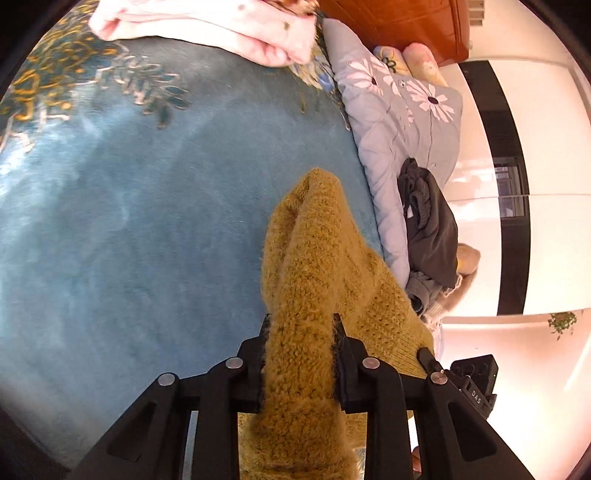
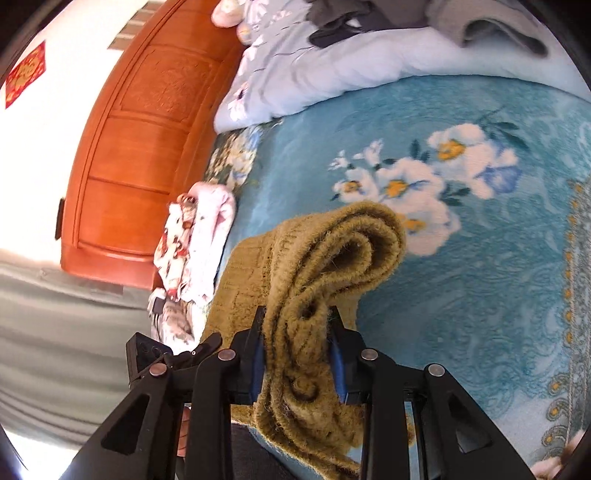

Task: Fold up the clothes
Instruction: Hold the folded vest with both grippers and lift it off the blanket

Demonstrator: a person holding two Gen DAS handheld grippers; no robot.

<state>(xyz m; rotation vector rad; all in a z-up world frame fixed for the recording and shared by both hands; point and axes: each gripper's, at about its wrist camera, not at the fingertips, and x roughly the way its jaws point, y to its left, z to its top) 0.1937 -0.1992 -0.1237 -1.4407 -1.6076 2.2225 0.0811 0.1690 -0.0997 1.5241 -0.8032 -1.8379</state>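
A mustard sweater (image 1: 314, 266) is held at two places above the blue blanket (image 1: 129, 221) that covers the bed. The left gripper (image 1: 301, 332) is closed on a bunched, fuzzy part of the knit, which rises past the fingers and droops forward. The right gripper (image 2: 297, 325) is clamped on a rolled, ribbed edge of the same sweater (image 2: 332, 243), which curls over above the blanket's (image 2: 480, 258) white flower print. No earlier step of a fold can be read; the garment seems to be lifted for spreading, so the task is judged to be near its start. Next, the two grips would need to be drawn apart so that the knit hangs flat, then lowered onto the open middle of the blanket. A folded pink garment (image 1: 207, 29) lies toward the headboard (image 2: 140, 147), and a dark garment (image 1: 428, 221) rests on the grey quilt (image 1: 399, 110) along the far edge.
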